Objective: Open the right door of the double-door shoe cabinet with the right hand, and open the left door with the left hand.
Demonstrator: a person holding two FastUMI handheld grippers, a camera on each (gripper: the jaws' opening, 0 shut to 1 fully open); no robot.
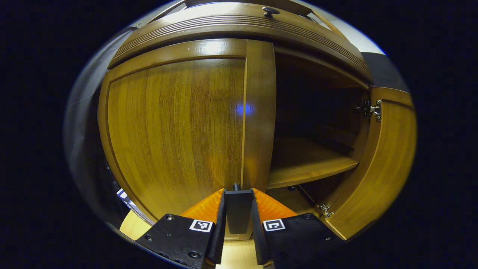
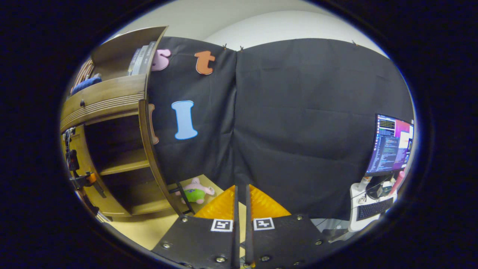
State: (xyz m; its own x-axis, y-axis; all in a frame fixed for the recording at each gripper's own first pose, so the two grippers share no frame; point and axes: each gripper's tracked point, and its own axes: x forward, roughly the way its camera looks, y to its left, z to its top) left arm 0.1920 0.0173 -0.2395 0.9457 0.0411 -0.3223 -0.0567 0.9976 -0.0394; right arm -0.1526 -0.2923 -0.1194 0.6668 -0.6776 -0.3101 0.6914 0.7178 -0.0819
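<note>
Brown wood fronts the left gripper view: the left door [image 1: 175,134] stands closed, its free edge beside a dark open bay where a shelf [image 1: 310,164] shows, and the right door [image 1: 381,164] is swung wide on its hinges [image 1: 371,110]. The left gripper [image 1: 238,203] sits low at that free edge, its fingers pressed on both sides of a dark handle [image 1: 238,209]. In the right gripper view the cabinet [image 2: 112,142] stands well off to the left with bare floor between; the right gripper [image 2: 241,209] has its fingers nearly together on nothing. The bay's depth is too dark to read.
</note>
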